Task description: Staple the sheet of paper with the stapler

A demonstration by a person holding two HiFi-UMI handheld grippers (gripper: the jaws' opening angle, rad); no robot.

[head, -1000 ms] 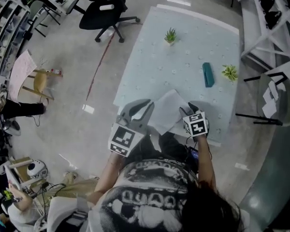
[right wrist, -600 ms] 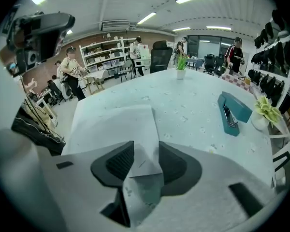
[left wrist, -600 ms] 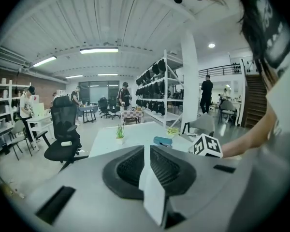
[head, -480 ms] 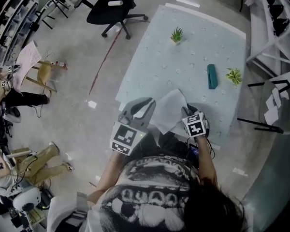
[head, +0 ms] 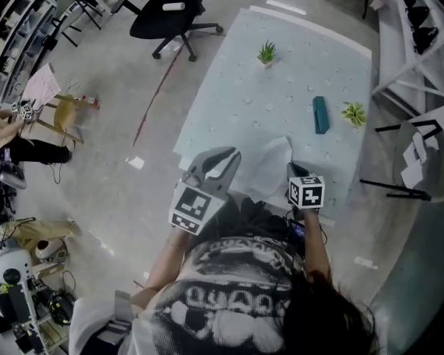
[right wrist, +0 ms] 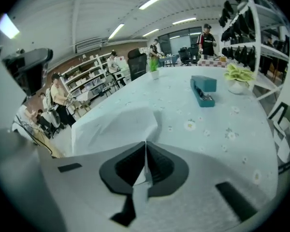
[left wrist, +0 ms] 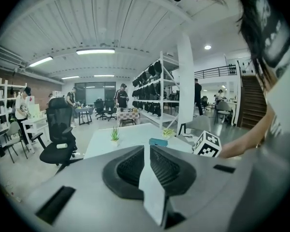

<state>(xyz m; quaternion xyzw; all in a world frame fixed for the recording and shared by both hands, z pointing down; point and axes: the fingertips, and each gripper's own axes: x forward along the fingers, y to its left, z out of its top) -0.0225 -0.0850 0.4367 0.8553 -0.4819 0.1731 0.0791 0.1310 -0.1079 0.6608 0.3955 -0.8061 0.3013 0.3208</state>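
A white sheet of paper (head: 270,165) lies bowed at the near edge of the pale blue table (head: 281,87). My left gripper (head: 226,161) is shut on the sheet's left edge; in the left gripper view the paper (left wrist: 152,187) shows edge-on between the pads of the left gripper (left wrist: 149,146). My right gripper (head: 294,170) is closing its jaws on the sheet's near right corner. In the right gripper view the pads of the right gripper (right wrist: 145,146) pinch the paper (right wrist: 116,124). The teal stapler (head: 320,115) lies farther out on the right, also visible as the stapler (right wrist: 203,90).
Two small potted plants stand on the table, one (head: 266,52) at the far middle and one (head: 351,112) beside the stapler. A black office chair (head: 170,9) is on the floor at far left. White shelving (head: 418,28) stands on the right.
The right gripper's jaws have closed onto the sheet's near right corner and its marker cube has rolled. The sheet's right side has lifted and curled. The left gripper stayed put.
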